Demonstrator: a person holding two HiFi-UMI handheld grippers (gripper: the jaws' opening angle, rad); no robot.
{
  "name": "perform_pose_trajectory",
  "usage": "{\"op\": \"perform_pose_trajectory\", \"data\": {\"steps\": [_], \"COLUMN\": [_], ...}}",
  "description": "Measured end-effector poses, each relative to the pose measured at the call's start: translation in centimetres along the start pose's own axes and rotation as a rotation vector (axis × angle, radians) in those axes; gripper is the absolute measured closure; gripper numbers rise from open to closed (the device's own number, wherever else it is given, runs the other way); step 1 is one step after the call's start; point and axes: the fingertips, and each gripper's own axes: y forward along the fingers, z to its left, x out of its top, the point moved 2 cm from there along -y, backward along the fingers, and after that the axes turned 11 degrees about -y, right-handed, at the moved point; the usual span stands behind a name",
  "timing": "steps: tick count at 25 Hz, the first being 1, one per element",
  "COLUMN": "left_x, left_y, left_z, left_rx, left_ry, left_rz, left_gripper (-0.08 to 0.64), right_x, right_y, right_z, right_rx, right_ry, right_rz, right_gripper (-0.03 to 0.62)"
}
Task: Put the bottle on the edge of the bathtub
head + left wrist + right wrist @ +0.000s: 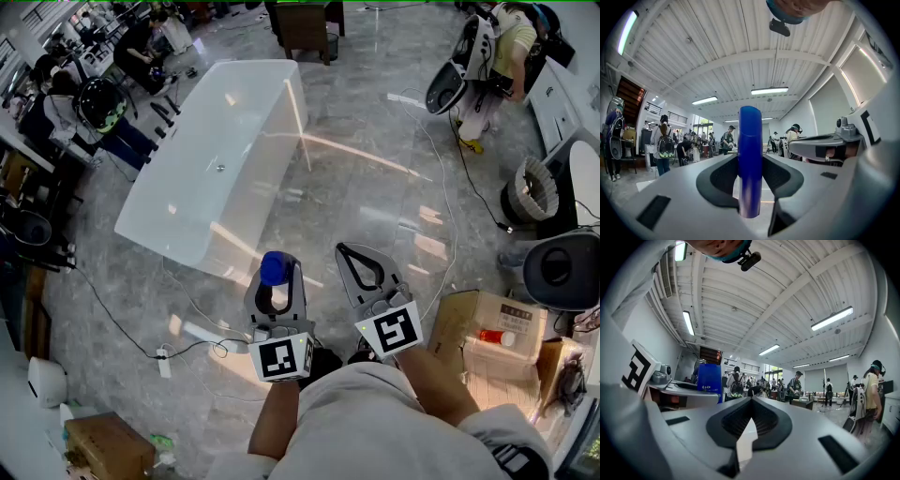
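A blue bottle (273, 268) stands upright between the jaws of my left gripper (275, 277), which is shut on it and held above the grey floor. In the left gripper view the bottle (750, 136) fills the gap between the dark pads (723, 176), and the left gripper (750, 159) points up toward the ceiling. Beside it to the right, my right gripper (345, 251) is shut with nothing in it; its jaws meet in the right gripper view (751, 400), where the bottle (709, 377) shows at the left. The white bathtub (292, 94) lies ahead on the floor, apart from both grippers.
A cardboard box (487, 328) sits at my right, with round grey fixtures (562, 272) beyond it. A power strip (164, 361) and cable lie on the floor at my left. Seated people (94, 103) are past the tub's left side. Another person (502, 47) stands at far right.
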Motion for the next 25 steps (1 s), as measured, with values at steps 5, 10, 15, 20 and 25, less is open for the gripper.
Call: {"op": "perform_pose_trajectory", "data": {"steps": [5, 10, 15, 20, 25], "left_x": [-0.1, -0.6, -0.9, -0.9, -0.5], "left_y": [0.6, 0.7, 0.8, 1.4, 2.2], "left_z": [0.2, 1.4, 3.4, 4.5, 6.8], "left_rx": [-0.013, -0.027, -0.046, -0.085, -0.133], "left_ry": [-0.002, -0.016, -0.032, -0.020, -0.043], "left_rz": [-0.002, 0.011, 0.029, 0.029, 0.027], "left_gripper": [0.396, 0.396, 0.396, 0.396, 0.396], "right_x": [-0.3, -0.1, -0.7, -1.4, -0.7], "right_y": [0.6, 1.3, 2.2, 3.4, 6.0], "right_z": [-0.1, 0.5, 1.6, 2.4, 4.0], "right_rx": [-0.007, -0.039, -0.057, -0.080, -0.101], "right_ry": [-0.001, 0.006, -0.020, 0.065, 0.069], "right_rz": [-0.004, -0.027, 0.017, 0.036, 0.040], "right_gripper": [0.586, 0.588, 0.586, 0.588, 0.587]}}
